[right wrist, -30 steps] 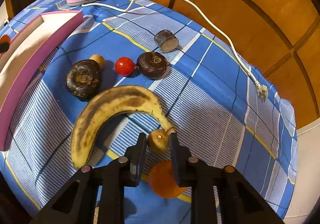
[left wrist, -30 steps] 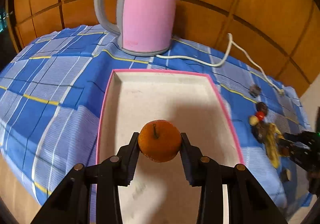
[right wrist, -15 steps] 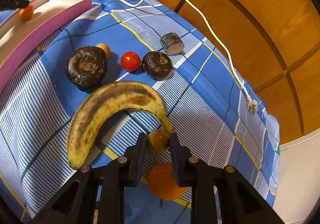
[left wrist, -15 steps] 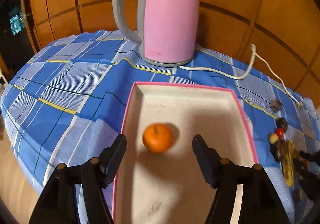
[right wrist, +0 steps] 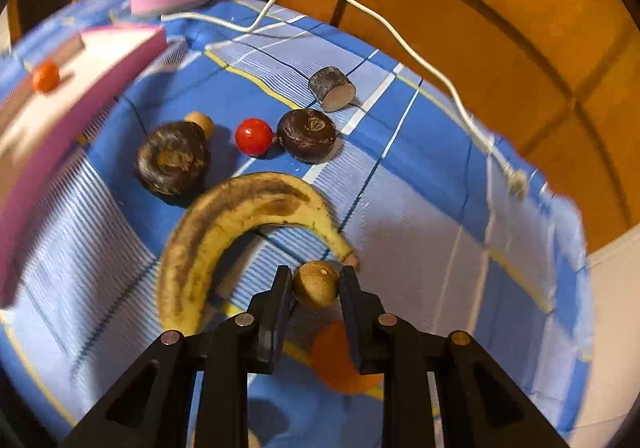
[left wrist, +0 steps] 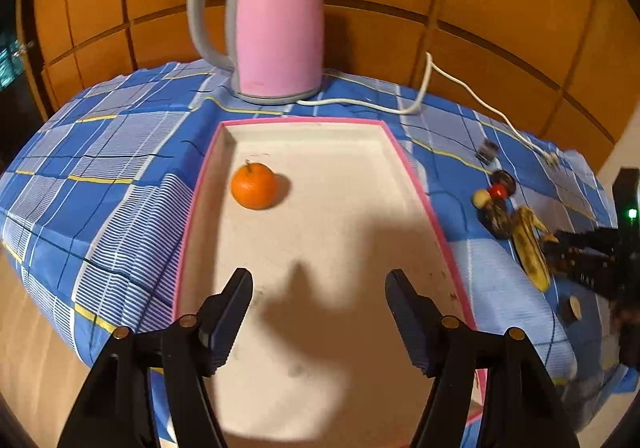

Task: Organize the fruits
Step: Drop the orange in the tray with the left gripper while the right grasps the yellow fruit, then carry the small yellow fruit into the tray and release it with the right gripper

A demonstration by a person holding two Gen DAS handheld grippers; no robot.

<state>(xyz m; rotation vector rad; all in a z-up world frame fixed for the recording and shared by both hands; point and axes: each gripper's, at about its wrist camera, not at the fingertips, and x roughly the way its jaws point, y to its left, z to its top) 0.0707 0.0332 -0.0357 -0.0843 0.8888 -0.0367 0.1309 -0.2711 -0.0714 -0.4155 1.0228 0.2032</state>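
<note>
An orange tangerine (left wrist: 253, 185) lies loose in the pink-rimmed white tray (left wrist: 420, 183), near its left wall. My left gripper (left wrist: 319, 298) hangs open over the tray's near half, well back from the fruit, with nothing between its fingers. In the right wrist view my right gripper (right wrist: 315, 282) is shut on a small round brown fruit (right wrist: 316, 284), just above the cloth beside the stem of a spotted banana (right wrist: 236, 224). A second orange fruit (right wrist: 340, 362) lies under the right gripper. The tangerine (right wrist: 45, 76) also shows far left in the tray (right wrist: 68, 107).
A pink kettle (left wrist: 276, 27) stands behind the tray, its white cord (right wrist: 400, 39) trailing across the blue checked cloth. Two dark round fruits (right wrist: 173, 163) (right wrist: 307, 135), a red tomato (right wrist: 253, 136), a small tan fruit (right wrist: 200, 121) and a cut grey stub (right wrist: 331, 88) lie beyond the banana.
My left gripper let go of the tangerine, which now rests in the tray, and drew back from it. The right gripper kept its hold on the small brown fruit and barely moved.
</note>
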